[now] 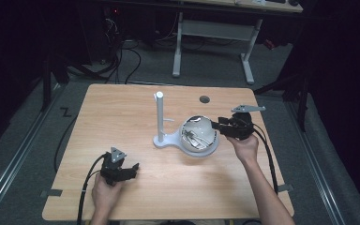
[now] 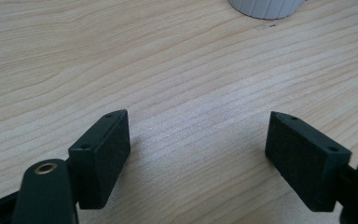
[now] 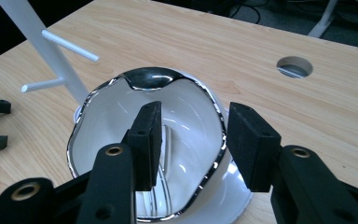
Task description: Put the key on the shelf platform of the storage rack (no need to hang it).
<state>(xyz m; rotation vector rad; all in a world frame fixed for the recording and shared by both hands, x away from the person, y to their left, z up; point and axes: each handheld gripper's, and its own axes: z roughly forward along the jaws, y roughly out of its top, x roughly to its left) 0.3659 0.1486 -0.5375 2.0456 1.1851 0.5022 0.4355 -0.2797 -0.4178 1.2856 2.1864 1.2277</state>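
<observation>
- table (image 1: 122,122): one light wood top, one round hole (image 1: 204,99) near its far edge.
- stand (image 1: 160,117): one white upright post on a flat white base, two short pegs sticking out, seen in the right gripper view (image 3: 51,51).
- bowl (image 1: 198,136): one shiny metal bowl with a wavy rim, sitting on the stand's base right of the post; wire-like pieces lie inside, too small to count.
- right gripper (image 1: 217,125): one, held at the bowl's right edge. jaws part-way spread, straddling the rim: in the right gripper view (image 3: 193,144) one finger (image 3: 147,140) hangs inside the bowl (image 3: 121,121), the other sits outside the rim. cannot tell whether the pads press on the wall.
- left gripper (image 1: 132,169): one, low on the near left of the table, well apart from the bowl. jaws spread wide in the left gripper view (image 2: 198,154), bare wood between them, nothing touched.
- hands: two, one per gripper.
</observation>
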